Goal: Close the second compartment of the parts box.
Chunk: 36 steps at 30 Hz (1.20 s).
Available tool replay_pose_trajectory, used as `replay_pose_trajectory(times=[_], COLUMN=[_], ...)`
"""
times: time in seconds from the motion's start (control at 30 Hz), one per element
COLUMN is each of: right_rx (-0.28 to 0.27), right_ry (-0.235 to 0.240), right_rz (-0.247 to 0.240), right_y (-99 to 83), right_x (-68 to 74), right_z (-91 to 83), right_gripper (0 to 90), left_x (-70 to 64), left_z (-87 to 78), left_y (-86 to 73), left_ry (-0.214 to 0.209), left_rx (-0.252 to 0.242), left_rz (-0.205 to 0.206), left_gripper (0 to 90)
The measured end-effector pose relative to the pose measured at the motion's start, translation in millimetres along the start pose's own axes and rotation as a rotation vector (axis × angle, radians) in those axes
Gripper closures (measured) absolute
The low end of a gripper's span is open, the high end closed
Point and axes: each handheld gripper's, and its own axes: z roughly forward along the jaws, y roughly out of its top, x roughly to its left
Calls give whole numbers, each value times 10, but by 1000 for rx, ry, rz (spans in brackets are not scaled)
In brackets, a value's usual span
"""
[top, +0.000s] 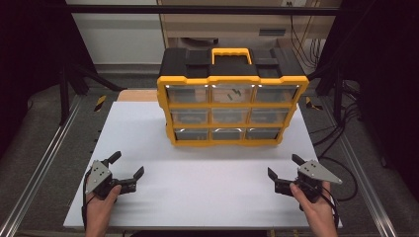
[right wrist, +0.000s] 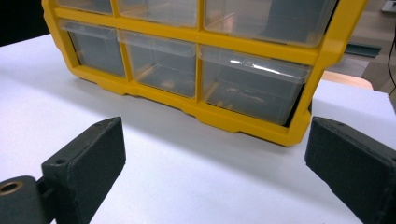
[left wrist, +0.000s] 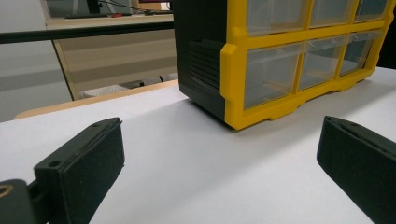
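Fingers on both my left gripper and right gripper are gaping wide, holding nothing. I'm hovering them over the table, the organizer sitting well ahead between them. I'm judging this the approach; next calls for advancing toward a drawer.

Glossy yellow-and-black plastic organizer with clear plastic drawers; matt white tabletop.

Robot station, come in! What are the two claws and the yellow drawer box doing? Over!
Left gripper open, holding nothing. Right gripper open, holding nothing. Drawer box upright on the table, drawers shut. Nothing between grippers and box.
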Motion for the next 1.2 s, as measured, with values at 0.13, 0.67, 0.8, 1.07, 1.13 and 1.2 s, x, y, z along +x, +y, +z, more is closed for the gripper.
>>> replay_pose_trajectory(times=[0.13,0.67,0.8,1.07,1.13,1.2], right_rx=[1,-24,-35,-79,-96,-101], right_ry=[1,16,14,1,-16,-10], right_rz=[6,46,65,61,40,62], right_y=[-71,-235,-253,-255,-260,-256], right_x=[2,20,49,56,48,68], right_z=[51,287,323,395,424,443], right_gripper=[54,59,63,73,75,76], left_x=[-1,3,6,5,4,1], left_z=[0,0,1,4,6,7], left_y=[-1,-3,-5,-7,-8,-8], left_ry=[0,0,1,1,1,1], left_rx=[0,4,5,9,10,10], left_rz=[0,3,4,8,8,9], left_gripper=[5,5,5,5,5,5])
